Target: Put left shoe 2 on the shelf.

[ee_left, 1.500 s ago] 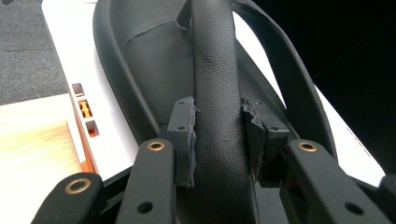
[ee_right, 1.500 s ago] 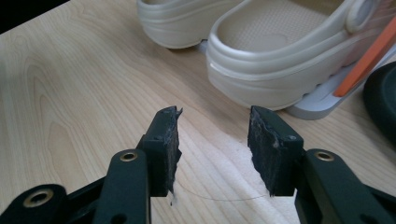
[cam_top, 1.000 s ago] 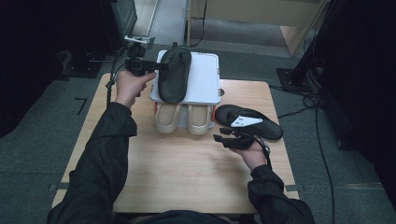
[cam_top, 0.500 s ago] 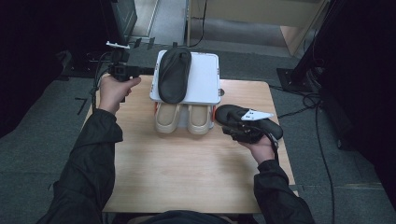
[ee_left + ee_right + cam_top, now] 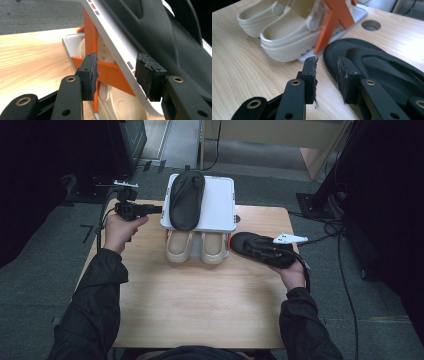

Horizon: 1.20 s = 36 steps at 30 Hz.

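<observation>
A black shoe lies on the white top shelf of a small rack. Under the shelf stand two beige clogs. My left gripper points at the shelf's left edge. Its jaws have just been opening and grip nothing. A second black shoe lies on the table right of the rack. My right gripper hovers at this shoe's near edge. Its jaws have just been closing, with bare table showing between the pads.
Orange brackets carry the shelf. A round hole sits in the wooden table beyond the loose shoe. Cables trail on the floor to the right. Dark equipment stands at the back left.
My left hand drew back leftward from the shoe on the shelf and sank toward the table. My right hand shifted right and farther away alongside the loose black shoe.
</observation>
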### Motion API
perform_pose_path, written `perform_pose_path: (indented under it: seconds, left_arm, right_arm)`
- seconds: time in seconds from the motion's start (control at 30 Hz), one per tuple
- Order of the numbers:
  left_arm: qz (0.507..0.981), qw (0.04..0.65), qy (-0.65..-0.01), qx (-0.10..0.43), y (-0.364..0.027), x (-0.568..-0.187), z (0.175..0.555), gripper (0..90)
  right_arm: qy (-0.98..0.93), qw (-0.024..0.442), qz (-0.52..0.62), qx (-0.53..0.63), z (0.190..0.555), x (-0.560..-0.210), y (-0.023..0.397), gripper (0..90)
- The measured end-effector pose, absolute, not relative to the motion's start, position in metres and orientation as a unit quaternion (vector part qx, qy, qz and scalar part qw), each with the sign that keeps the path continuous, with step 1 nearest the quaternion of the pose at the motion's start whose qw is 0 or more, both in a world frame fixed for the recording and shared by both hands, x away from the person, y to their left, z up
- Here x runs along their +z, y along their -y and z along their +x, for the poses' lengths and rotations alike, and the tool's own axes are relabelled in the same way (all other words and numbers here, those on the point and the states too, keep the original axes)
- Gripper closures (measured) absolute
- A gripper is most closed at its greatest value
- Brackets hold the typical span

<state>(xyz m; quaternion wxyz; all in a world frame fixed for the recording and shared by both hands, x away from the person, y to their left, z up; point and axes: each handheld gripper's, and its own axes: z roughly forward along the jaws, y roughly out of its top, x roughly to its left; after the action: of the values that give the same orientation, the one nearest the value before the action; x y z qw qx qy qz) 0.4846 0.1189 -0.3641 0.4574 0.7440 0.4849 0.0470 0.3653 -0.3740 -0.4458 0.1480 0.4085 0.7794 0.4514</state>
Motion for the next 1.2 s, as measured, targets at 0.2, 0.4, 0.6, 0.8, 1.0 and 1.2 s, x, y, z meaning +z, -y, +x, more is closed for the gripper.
perform_pose_path:
  seconds: [0.2,0.4,0.6,0.8,1.0,1.2]
  left_arm:
    - [0.73,0.478,-0.487,0.044,-0.121,-0.371,0.48,52.5]
    - [0.733,0.476,-0.484,0.043,-0.126,-0.371,0.476,52.5]
    - [0.736,0.479,-0.476,0.048,-0.132,-0.373,0.467,52.5]
    - [0.738,0.475,-0.476,0.054,-0.136,-0.378,0.461,52.4]
    - [0.74,0.468,-0.48,0.051,-0.139,-0.389,0.456,52.5]
    - [0.737,0.474,-0.479,0.05,-0.142,-0.396,0.449,52.6]
  right_arm:
    - [-0.773,0.144,0.419,0.453,0.369,-0.451,0.387,71.6]
    - [-0.775,0.145,0.431,0.439,0.373,-0.457,0.39,73.3]
    - [-0.768,0.141,0.442,0.442,0.376,-0.462,0.395,73.2]
    - [-0.759,0.147,0.456,0.441,0.381,-0.465,0.401,77.4]
    - [-0.759,0.164,0.461,0.43,0.382,-0.465,0.41,80.4]
    - [-0.753,0.166,0.483,0.414,0.384,-0.471,0.426,81.0]
